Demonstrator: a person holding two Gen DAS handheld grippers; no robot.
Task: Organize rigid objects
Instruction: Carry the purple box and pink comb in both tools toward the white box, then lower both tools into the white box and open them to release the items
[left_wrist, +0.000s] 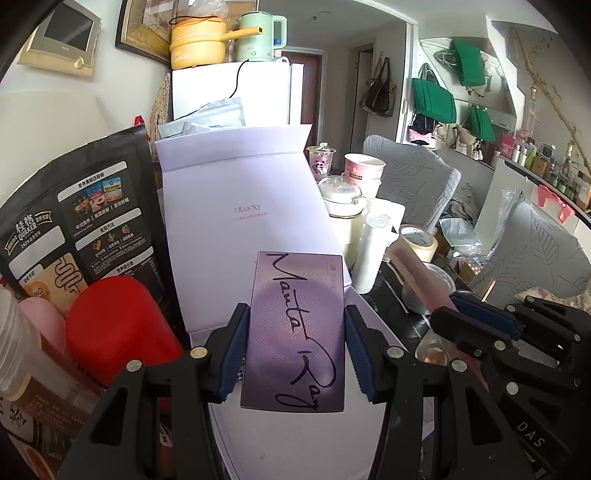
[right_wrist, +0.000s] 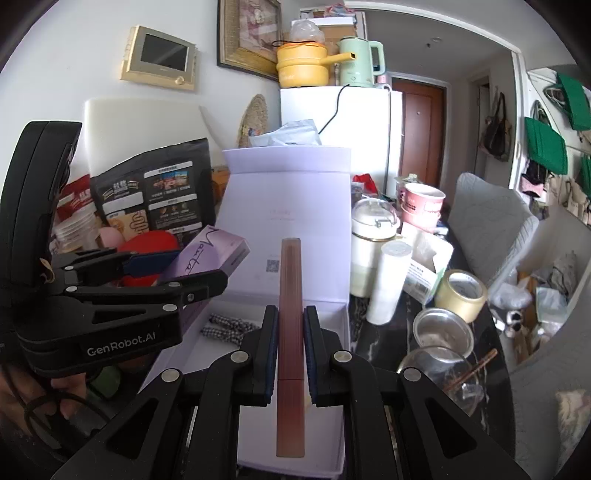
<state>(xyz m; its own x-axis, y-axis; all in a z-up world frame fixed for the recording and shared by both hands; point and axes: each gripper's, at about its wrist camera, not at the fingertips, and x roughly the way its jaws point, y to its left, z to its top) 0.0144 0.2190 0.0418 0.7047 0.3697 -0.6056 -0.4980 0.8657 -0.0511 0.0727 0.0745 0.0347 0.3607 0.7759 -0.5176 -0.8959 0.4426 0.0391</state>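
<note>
Both fingers clamped, left fingers (left_wrist: 295, 350) part-open on purple box (left_wrist: 297, 332), right fingers (right_wrist: 290, 354) nearly closed on brown bar (right_wrist: 290, 332).

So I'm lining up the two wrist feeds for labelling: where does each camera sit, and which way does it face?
Left wrist: sits behind the left gripper, facing forward and down at the purple box it grips over the open white gift box; the right gripper shows at the right.
Right wrist: sits behind the right gripper, shut on a long brown stick; the left gripper and a hand show at the left.
Shared: gift box, purple box, tape roll.
</note>
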